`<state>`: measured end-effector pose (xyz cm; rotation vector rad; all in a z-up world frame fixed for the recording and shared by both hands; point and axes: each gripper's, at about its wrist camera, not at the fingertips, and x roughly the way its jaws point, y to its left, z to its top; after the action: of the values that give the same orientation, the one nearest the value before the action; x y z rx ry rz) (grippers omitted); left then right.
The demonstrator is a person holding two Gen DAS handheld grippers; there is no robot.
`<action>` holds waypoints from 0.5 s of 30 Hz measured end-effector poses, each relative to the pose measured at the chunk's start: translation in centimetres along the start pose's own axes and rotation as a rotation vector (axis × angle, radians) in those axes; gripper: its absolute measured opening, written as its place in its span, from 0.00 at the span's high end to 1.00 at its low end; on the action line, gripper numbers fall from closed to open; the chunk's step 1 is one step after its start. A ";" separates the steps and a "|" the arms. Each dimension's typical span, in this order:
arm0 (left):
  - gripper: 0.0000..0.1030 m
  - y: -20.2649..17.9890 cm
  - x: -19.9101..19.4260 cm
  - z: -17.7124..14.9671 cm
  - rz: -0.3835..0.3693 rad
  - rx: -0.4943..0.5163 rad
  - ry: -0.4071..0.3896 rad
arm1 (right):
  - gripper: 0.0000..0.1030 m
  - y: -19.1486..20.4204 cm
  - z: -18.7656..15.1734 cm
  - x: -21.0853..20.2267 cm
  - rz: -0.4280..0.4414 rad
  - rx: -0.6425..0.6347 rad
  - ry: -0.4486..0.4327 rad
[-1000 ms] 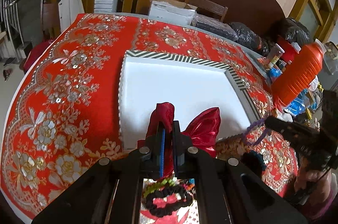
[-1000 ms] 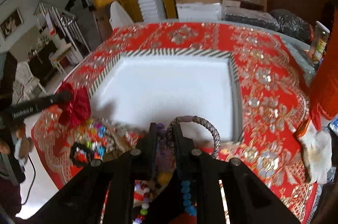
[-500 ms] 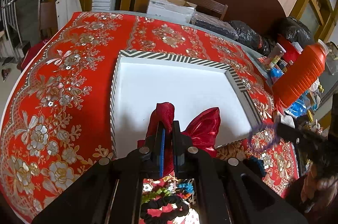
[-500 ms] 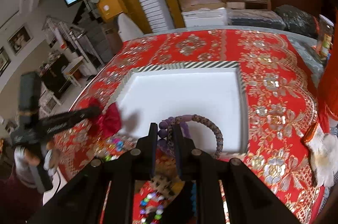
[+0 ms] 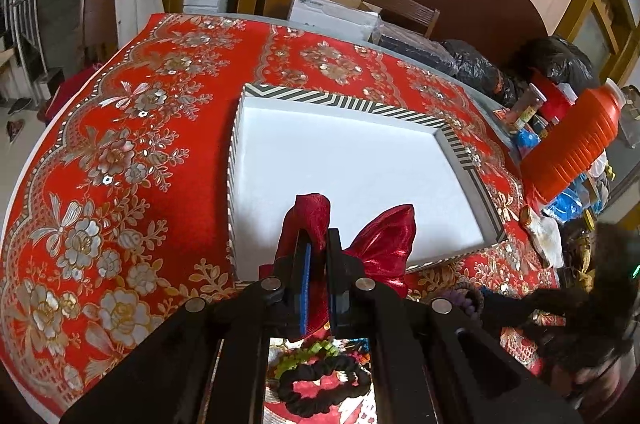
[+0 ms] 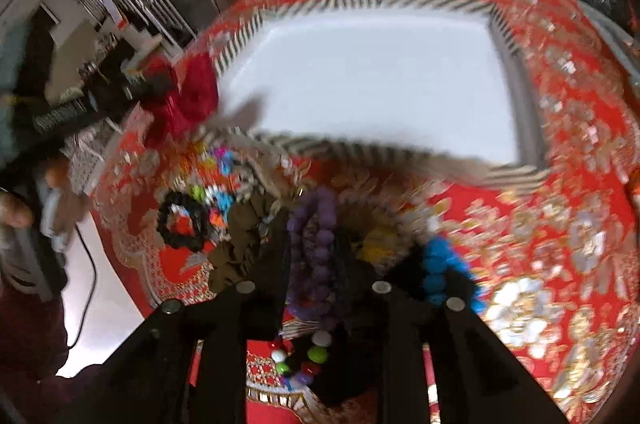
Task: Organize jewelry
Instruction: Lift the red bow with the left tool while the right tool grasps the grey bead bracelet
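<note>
Dropped from above the white tray's point(image 6: 360, 80) near rim toward the jewelry pile at six o'clock, right gripper point(image 6: 316, 264) jaws just parting around a purple bead bracelet point(image 6: 316, 236); left gripper point(image 5: 318, 244) pinching a red satin bow point(image 5: 384, 240) over that rim.

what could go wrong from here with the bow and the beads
The right gripper has just been opening with the purple bead bracelet between its jaws, over the pile short of the white tray; the bracelet may drop outside it.

The left gripper pinches the red bow only at its knot, above the tray's near edge; released here, the bow may land on the rim.
</note>
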<state>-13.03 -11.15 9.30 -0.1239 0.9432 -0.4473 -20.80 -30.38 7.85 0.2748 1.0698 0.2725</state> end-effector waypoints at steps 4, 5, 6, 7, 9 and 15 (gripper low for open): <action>1.00 0.1 0.1 0.3 -0.009 -0.009 -0.006 | 0.68 -1.7 1.6 -1.5 -0.119 -0.016 -0.024; 1.00 0.0 0.1 0.2 -0.011 -0.009 -0.006 | 0.68 -1.7 1.8 -1.1 -0.130 -0.034 -0.001; 1.00 0.0 0.2 0.2 -0.011 -0.008 -0.005 | 0.68 -1.5 1.9 -0.3 -0.131 -0.056 0.025; 1.00 0.0 0.2 0.1 -0.011 -0.007 -0.002 | 0.69 -1.3 1.9 0.4 -0.136 -0.078 0.048; 1.00 0.2 0.4 -0.1 -0.011 -0.009 0.006 | 0.69 -1.0 1.6 1.9 -0.172 -0.123 0.096; 1.00 0.4 0.5 -0.3 -0.009 -0.015 0.011 | 0.86 -1.3 1.2 4.2 -0.211 -0.154 0.140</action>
<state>-12.87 -10.95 8.58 -0.1392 0.9578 -0.4494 -17.71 -30.24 4.55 0.0037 1.1989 0.1854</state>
